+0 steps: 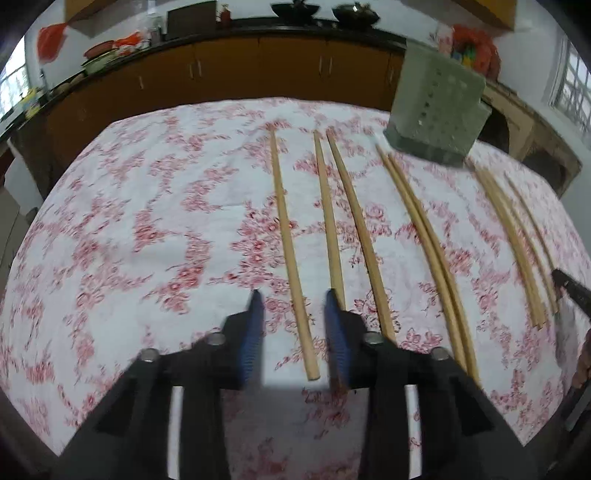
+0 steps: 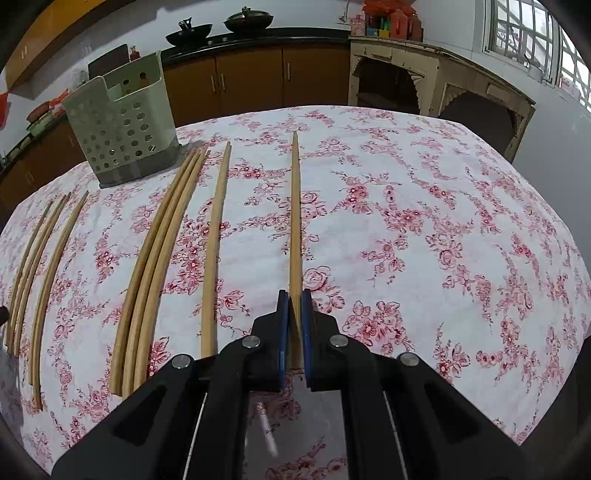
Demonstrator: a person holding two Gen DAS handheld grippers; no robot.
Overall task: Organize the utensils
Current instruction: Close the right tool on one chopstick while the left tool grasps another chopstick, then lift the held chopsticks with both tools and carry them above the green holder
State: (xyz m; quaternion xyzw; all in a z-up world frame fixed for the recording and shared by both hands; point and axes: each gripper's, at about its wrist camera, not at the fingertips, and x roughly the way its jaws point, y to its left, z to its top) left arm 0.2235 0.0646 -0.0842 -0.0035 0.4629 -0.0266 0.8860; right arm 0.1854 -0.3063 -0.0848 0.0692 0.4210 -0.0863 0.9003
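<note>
Several wooden chopsticks lie side by side on a table with a red floral cloth (image 1: 147, 221). My left gripper (image 1: 293, 297) is open, its blue pads on either side of one chopstick (image 1: 286, 229) with a gap on both sides. More chopsticks (image 1: 356, 221) lie to its right. My right gripper (image 2: 295, 297) is shut on the near end of the rightmost chopstick (image 2: 295, 221), which still lies along the cloth. A single chopstick (image 2: 214, 240) and a bundle of three (image 2: 162, 251) lie to its left. A perforated grey-green utensil holder (image 2: 122, 122) (image 1: 436, 107) stands at the far side.
Behind the table (image 2: 443, 221) runs a dark counter with brown cabinets (image 2: 251, 74) and two woks (image 2: 249, 18). A cream side table (image 2: 443, 81) stands at the far right, under windows. The cloth right of the held chopstick is bare.
</note>
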